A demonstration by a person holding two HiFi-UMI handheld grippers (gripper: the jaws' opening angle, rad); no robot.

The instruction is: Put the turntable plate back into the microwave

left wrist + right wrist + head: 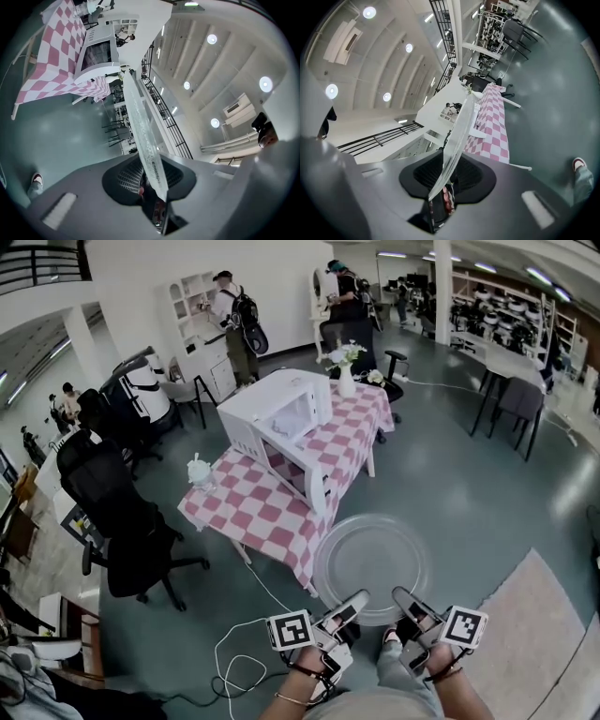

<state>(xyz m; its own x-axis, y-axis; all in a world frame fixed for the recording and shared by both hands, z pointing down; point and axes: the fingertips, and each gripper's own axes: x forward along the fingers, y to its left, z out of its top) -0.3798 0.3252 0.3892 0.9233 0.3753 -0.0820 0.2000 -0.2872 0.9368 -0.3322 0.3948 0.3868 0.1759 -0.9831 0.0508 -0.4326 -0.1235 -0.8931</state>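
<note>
Two grippers sat nearest, one per hand: left gripper [352, 604] and right gripper [403, 600], each with one marker cube. One glass turntable plate [370, 559] hung between them, level, over the green floor [469, 493]. It sat just short of the near corner of the table [246, 512], outside the microwave.

One white microwave [277, 413] stood on the pink-checked cloth with its door [302, 474] swung open toward the plate. One vase of flowers [346, 376] stood at the far end. One small white item [199, 472] stood at the table's left edge; I couldn't tell what it was. Two black office chairs [127, 521] stood left of the table.

Jaws: the left gripper [152, 190] had its jaws nearly together, clamped on the plate's rim [140, 126]. The right gripper [443, 187] had a narrow gap too, pads pressing on the plate's edge [457, 136].

Only the gripper views showed the ceiling lights, the plate edge-on and the pad contact. The left gripper view also caught a shoe [36, 179] and the microwave's front [96, 51]. Only the head view showed the plate's full round outline.
</note>
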